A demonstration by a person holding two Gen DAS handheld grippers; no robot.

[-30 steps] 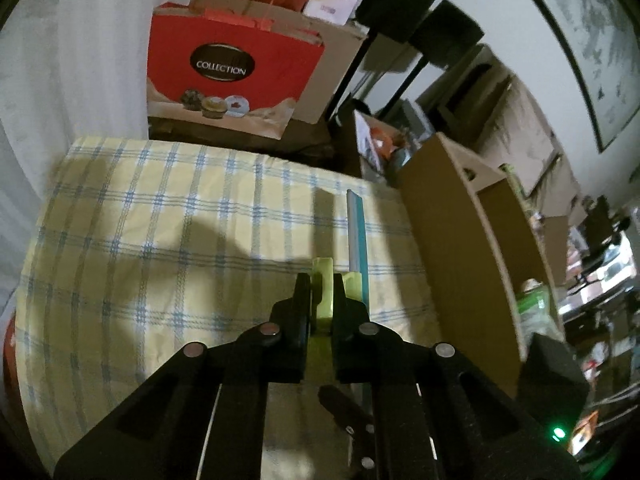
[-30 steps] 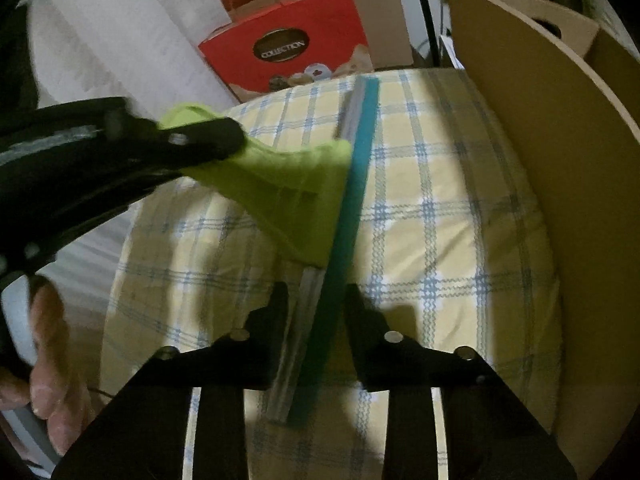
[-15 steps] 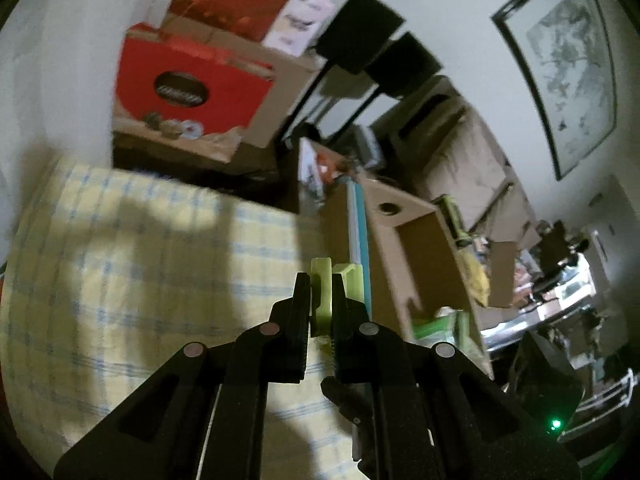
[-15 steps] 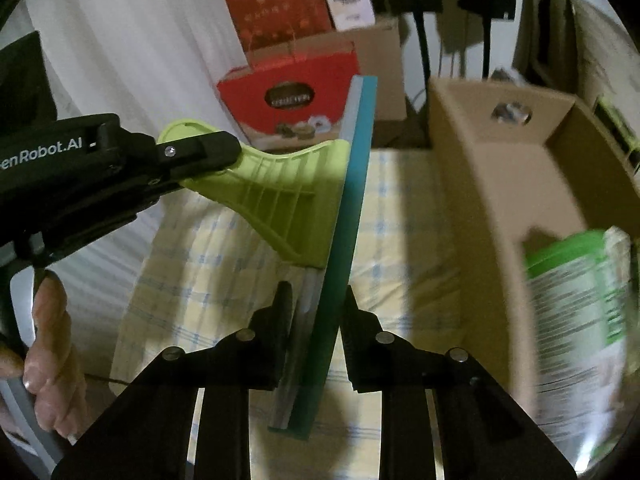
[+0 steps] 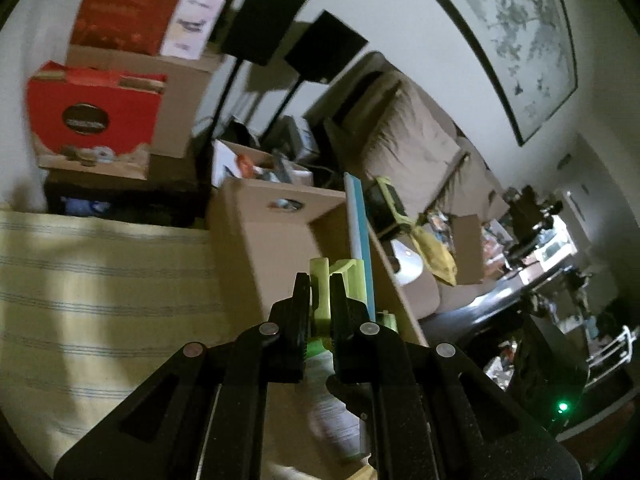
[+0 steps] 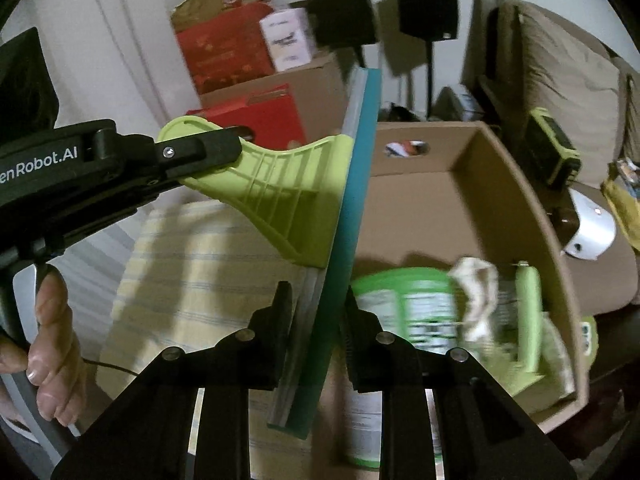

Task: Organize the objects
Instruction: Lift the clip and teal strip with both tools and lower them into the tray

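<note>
Squeegee held by both grippers above the near edge of an open cardboard box.

The right gripper (image 6: 314, 316) had its jaws clamped on the near end of the squeegee (image 6: 352, 208) blade; the left gripper (image 5: 320, 300) was closed on its green handle. The blade's long axis ran away from the jaws, with the cardboard box (image 6: 532, 216) lying below and to the right, already holding a green tub (image 6: 404, 304).

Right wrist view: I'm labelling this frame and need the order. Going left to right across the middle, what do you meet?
Left hand-held gripper → lime green squeegee handle → teal squeegee blade → open cardboard box → white rounded object outside the box.
</note>
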